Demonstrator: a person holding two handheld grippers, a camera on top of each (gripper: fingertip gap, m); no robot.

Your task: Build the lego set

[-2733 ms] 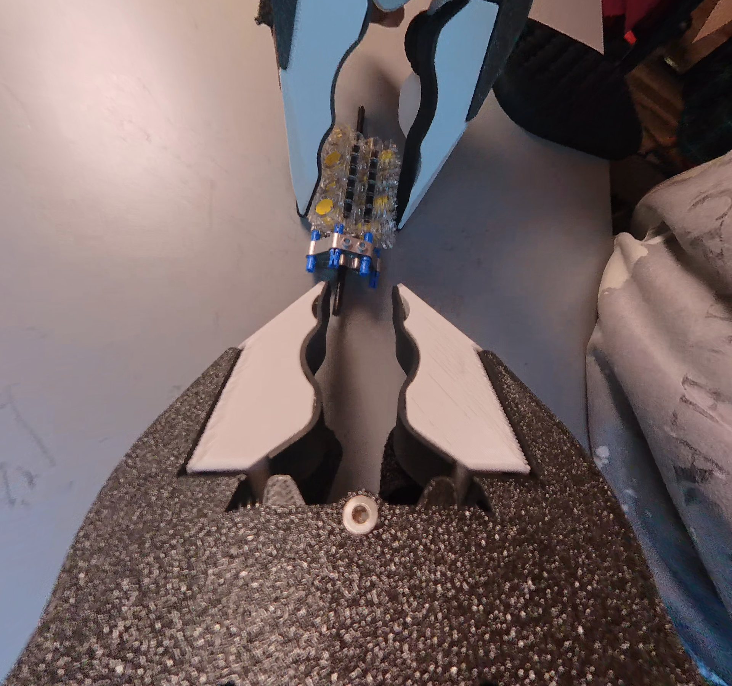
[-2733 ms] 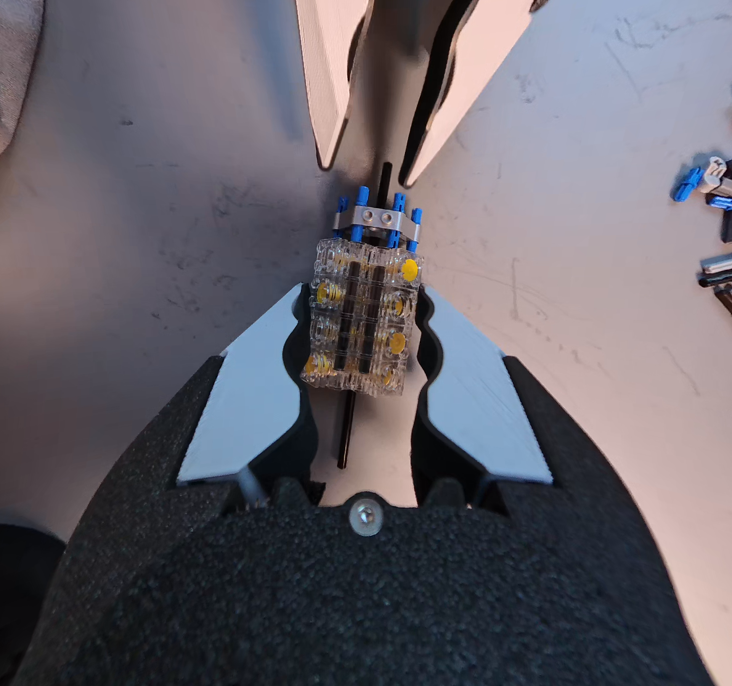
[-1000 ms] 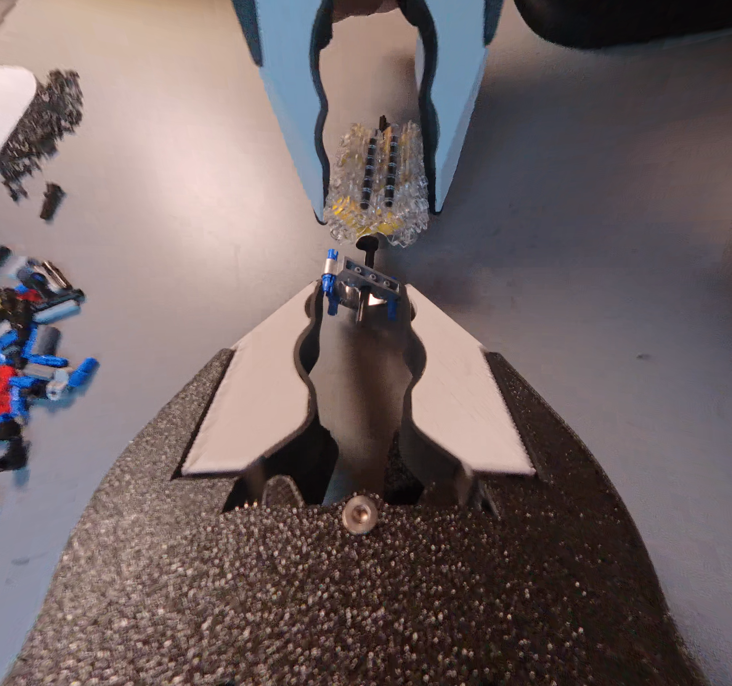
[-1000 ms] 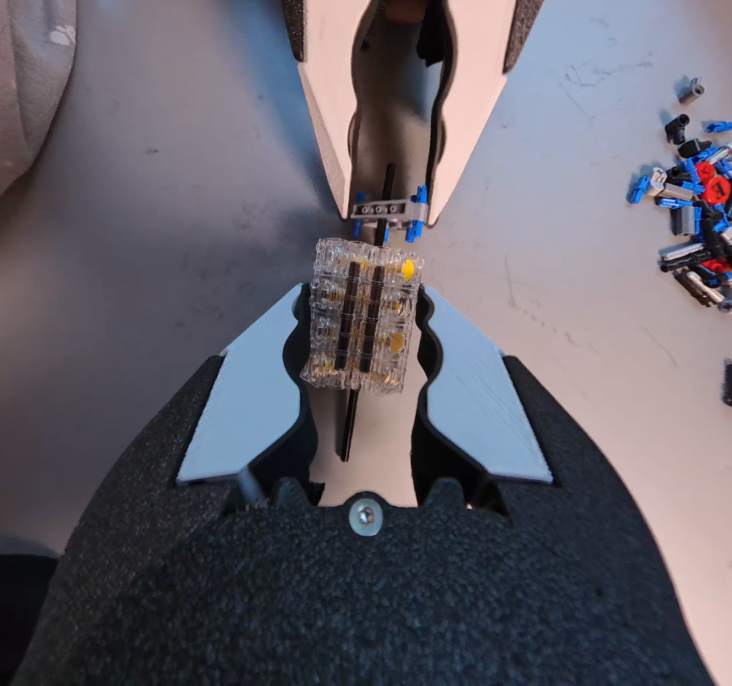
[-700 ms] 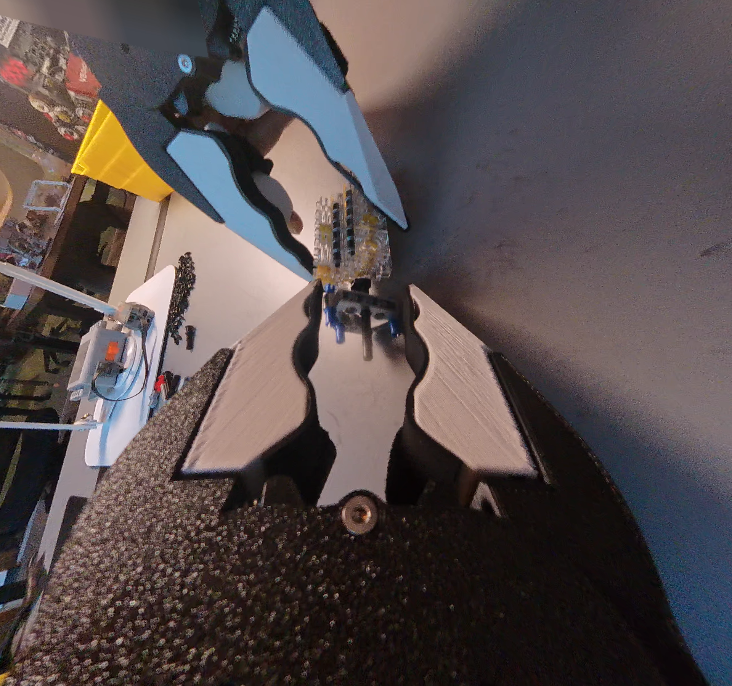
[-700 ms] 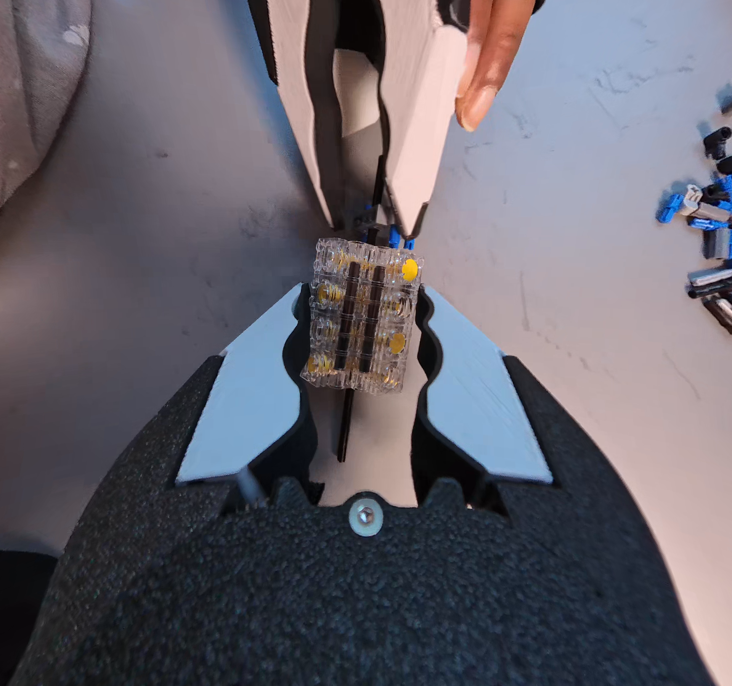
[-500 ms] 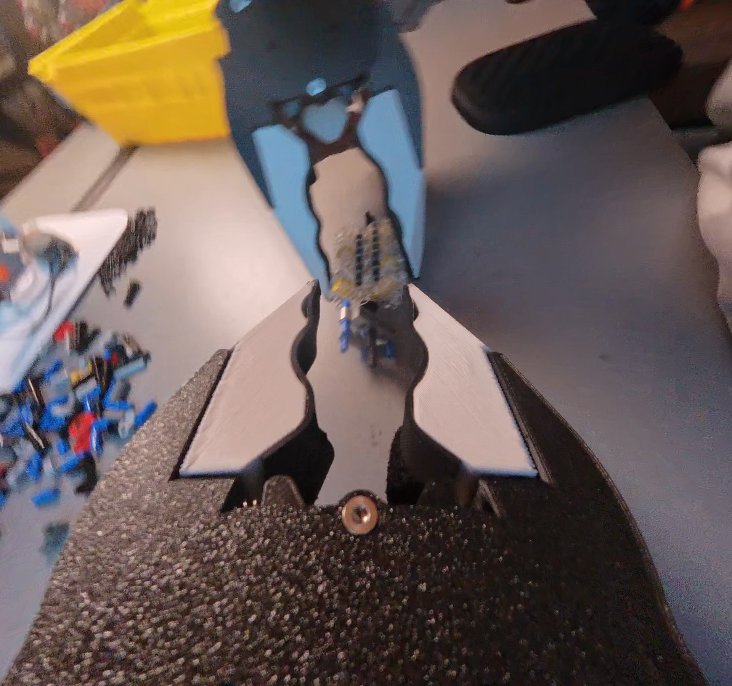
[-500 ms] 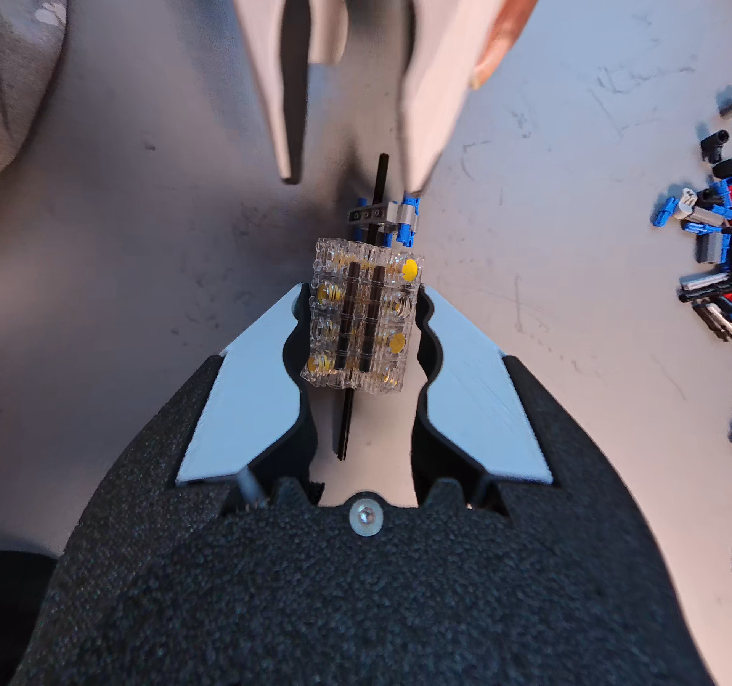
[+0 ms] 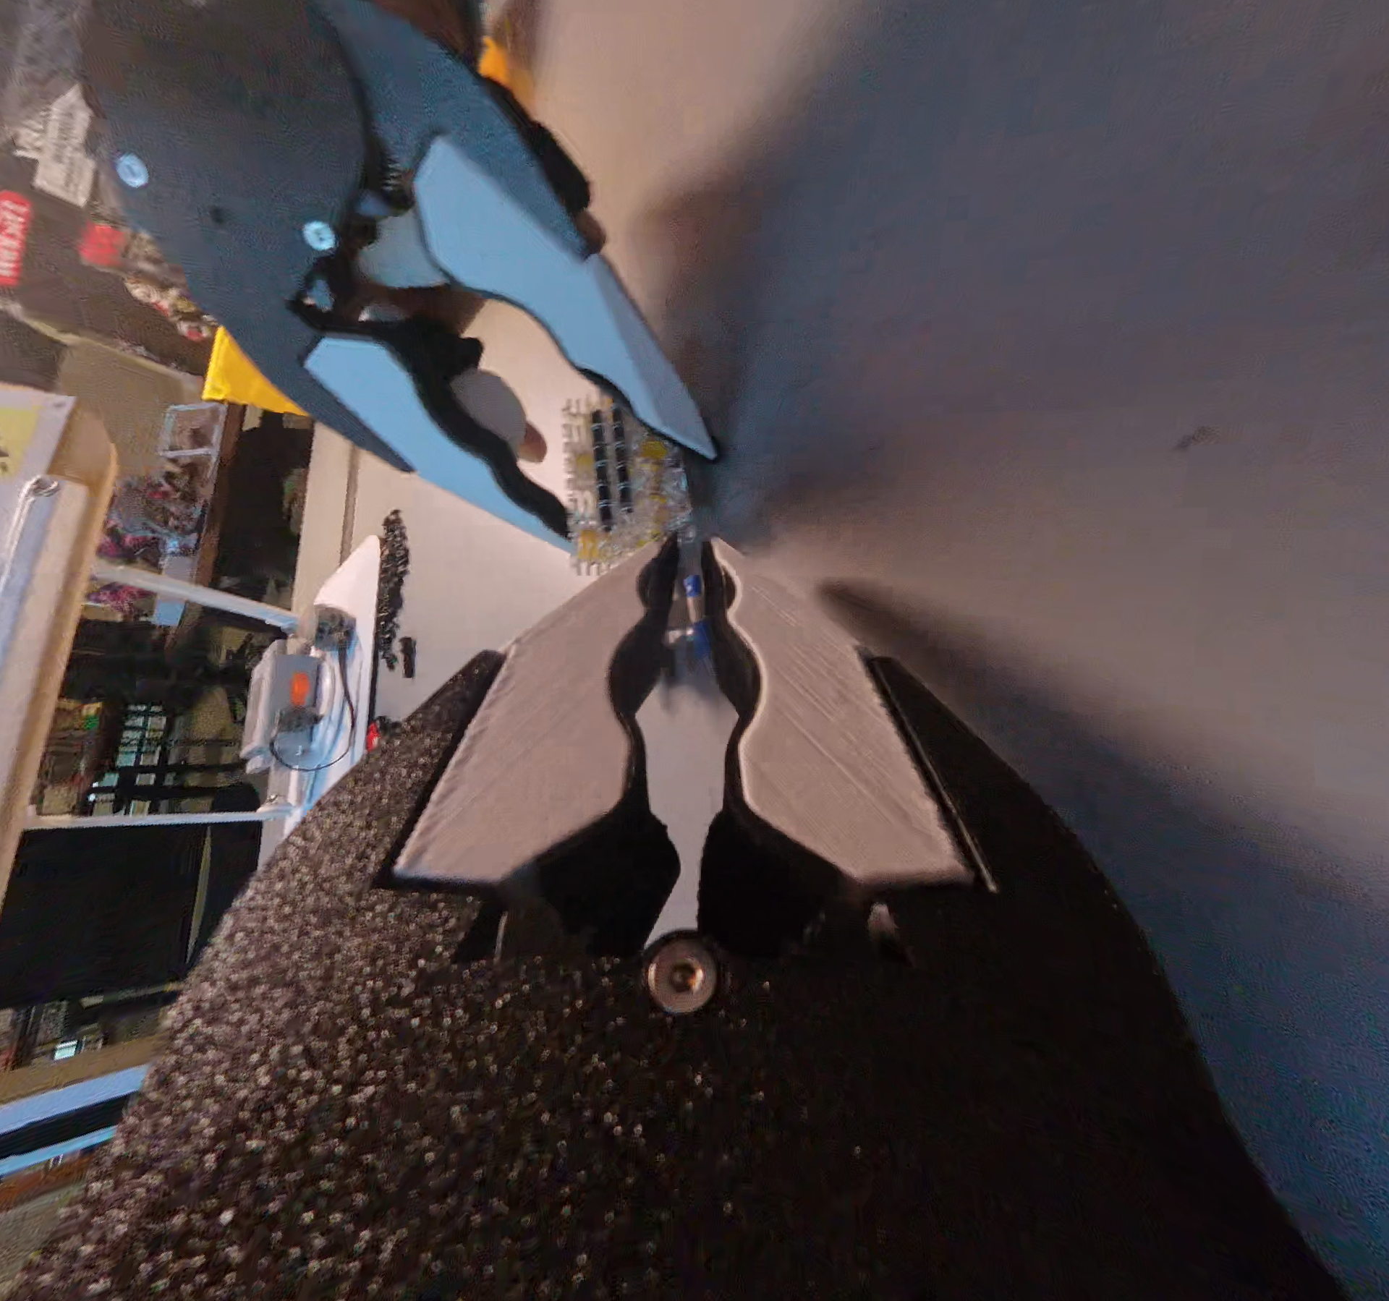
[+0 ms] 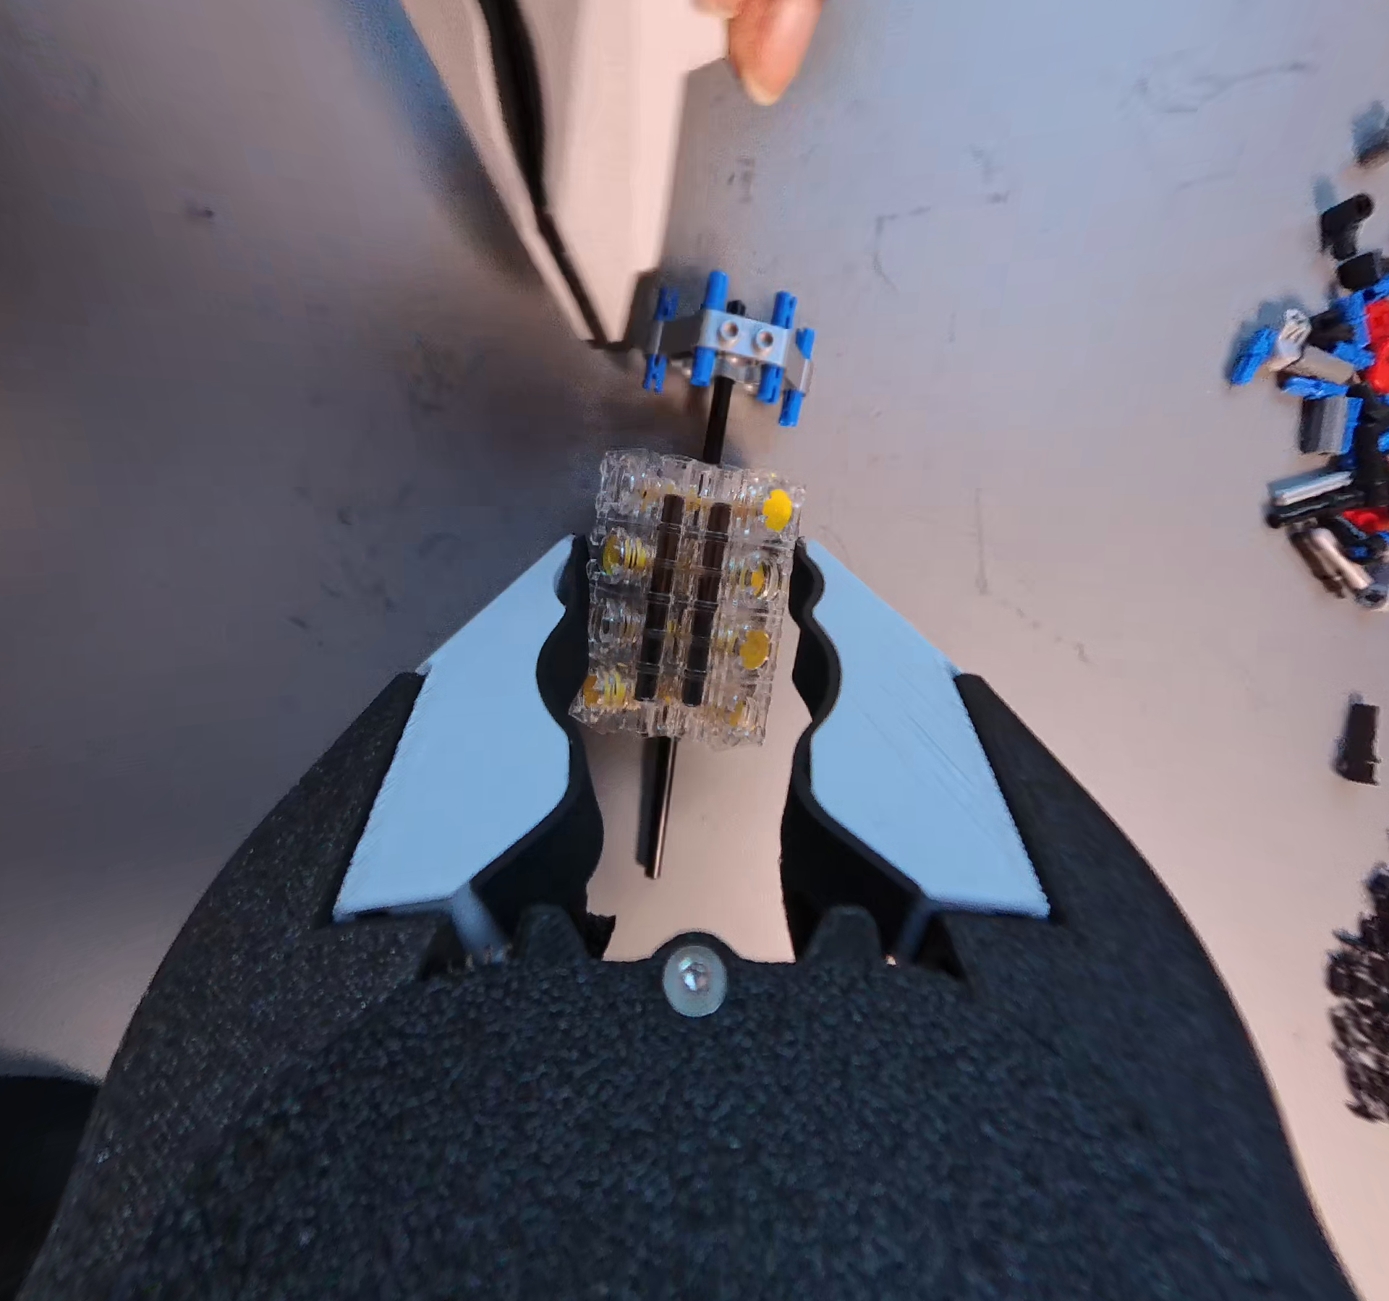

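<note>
Your right gripper is clamped on the clear block of stacked transparent pieces with yellow studs, held above the grey table. A black axle runs through the block and sticks out at both ends. Just beyond the block, on the far end of that axle, sits the grey connector bristling with blue pins. Your left gripper has its jaws drawn narrow around that connector's blue and grey parts; the blur keeps you from telling how firmly it grips. To the right of the block, well apart, lies a heap of loose parts in blue, red, grey and black. A fingertip shows beyond the block.
</note>
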